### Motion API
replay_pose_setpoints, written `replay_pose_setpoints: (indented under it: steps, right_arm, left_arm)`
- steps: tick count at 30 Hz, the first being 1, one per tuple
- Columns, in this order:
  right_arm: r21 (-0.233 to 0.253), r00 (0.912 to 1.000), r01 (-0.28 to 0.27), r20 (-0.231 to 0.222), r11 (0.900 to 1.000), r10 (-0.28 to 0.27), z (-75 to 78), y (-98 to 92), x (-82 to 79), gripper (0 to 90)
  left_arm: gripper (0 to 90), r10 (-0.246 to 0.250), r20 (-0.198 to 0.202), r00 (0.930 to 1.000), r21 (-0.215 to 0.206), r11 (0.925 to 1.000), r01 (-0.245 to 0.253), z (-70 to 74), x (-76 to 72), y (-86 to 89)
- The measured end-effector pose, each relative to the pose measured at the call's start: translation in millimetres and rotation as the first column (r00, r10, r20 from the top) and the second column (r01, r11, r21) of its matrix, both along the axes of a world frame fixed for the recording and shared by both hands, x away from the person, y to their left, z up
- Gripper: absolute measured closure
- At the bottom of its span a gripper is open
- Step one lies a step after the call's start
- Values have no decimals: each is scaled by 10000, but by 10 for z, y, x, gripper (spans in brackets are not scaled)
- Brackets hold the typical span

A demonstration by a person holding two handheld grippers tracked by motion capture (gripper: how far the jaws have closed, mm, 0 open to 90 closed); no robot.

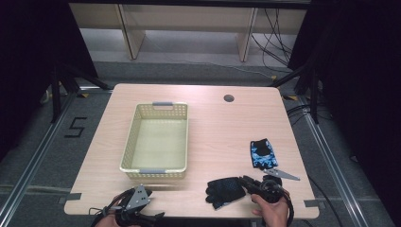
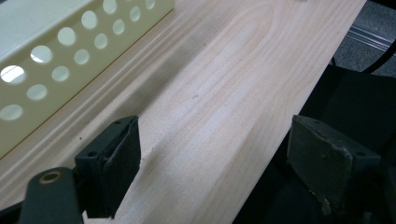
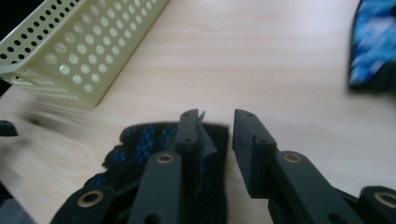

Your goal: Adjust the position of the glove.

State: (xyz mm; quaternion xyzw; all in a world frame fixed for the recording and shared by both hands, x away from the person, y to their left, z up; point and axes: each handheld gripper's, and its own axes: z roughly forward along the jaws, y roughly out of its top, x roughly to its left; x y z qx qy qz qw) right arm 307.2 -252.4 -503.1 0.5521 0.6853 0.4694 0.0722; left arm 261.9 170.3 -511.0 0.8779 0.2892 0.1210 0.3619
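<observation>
The right gripper has its jaws a little apart over the black glove, right at the glove's edge. It does not squeeze the glove. The blue glove lies just past it. The left gripper is wide open, holding nothing, beside the basket.

cream perforated basket on wooden table; round hole near far edge.
</observation>
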Motion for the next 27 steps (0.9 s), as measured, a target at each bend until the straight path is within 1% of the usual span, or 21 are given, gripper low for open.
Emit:
replay_pose_setpoints:
  steps: [1,2,3,4,5,6,7,8,9,10,11,13,15,17,20,21,22,23,24,26,27]
  right_arm:
    - [90,9999,129,-72,9999,-129,55,4,-12,751]
    - [-553,9985,-117,524,9984,146,87,-62,27,798]
    - [-866,9968,-158,765,9961,224,136,-104,42,845]
    - [-1039,9968,154,795,9945,-71,192,-127,41,883]
    - [-1608,9950,75,998,9870,87,243,-191,65,900]
    - [-2162,9948,343,1008,9757,-127,284,-222,79,900]
    - [-3083,9901,341,1402,9507,100,312,-302,132,900]
    - [-3637,9896,472,1435,9303,59,338,-356,163,900]
    - [-3920,9889,775,1468,9167,-209,350,-401,188,900]
    - [-3957,9884,951,1469,9134,-393,354,-445,220,900]
    - [-4288,9873,915,1565,8988,-258,356,-521,270,900]
    - [-4259,9893,1073,1359,8984,-537,324,-617,348,900]
    - [-4345,9906,1057,1250,8945,-563,281,-683,409,900]
    - [-4503,9914,1145,1082,8855,-732,242,-740,471,900]
    - [-4486,9923,1158,915,8862,-833,183,-786,561,900]
    - [-4555,9926,1129,927,8831,-791,153,-792,602,900]
    - [-4795,9948,963,744,8723,-689,153,-801,619,900]
    - [-4932,9948,966,768,8645,-674,131,-798,643,900]
    - [-4791,9951,984,527,8722,-833,116,-774,645,900]
    - [-5123,9977,609,572,8567,-367,77,-799,705,900]
    - [-4969,9969,783,342,8642,-707,69,-761,712,900]
  left_arm:
    - [171,14,6,10000,-7,10000,-14,-1,1,-1]
    - [171,10,0,10000,-12,10000,-10,-1,1,-2]
    - [172,-50,-34,10000,-66,10000,50,0,-2,-3]
    - [172,-56,-120,9999,-168,9998,54,-6,-6,-8]
    - [172,-8,-68,10000,-111,9999,7,-4,-9,-9]
    - [172,-14,-61,10000,-112,9999,14,-6,-7,-10]
    - [172,-5,-62,10000,-119,9999,4,-6,-6,-11]
    - [172,1,-67,10000,-124,9999,-2,-6,-5,-11]
    - [172,13,-61,10000,-107,9999,-14,-6,-4,-9]
    - [172,8,-69,10000,-77,10000,-9,-7,-1,-7]
    - [172,-82,48,10000,-3,10000,82,-2,8,-1]
    - [172,82,-64,9999,0,10000,-82,-12,13,-3]
    - [172,50,-66,10000,6,10000,-50,-11,13,0]
    - [172,40,-90,10000,-66,10000,-41,-15,15,-2]
    - [172,-78,44,10000,52,10000,78,-1,11,5]
    - [172,-130,109,9999,69,9999,129,0,17,6]
    - [172,120,-72,9999,-252,9996,-122,-11,-1,-11]
    - [172,69,-102,9999,-156,9999,-71,-11,8,-3]
    - [172,72,-103,9999,-75,9999,-73,-17,13,-5]
    - [172,54,-53,10000,-69,10000,-55,-14,14,0]
    - [172,59,-79,10000,-44,10000,-60,-12,16,-1]
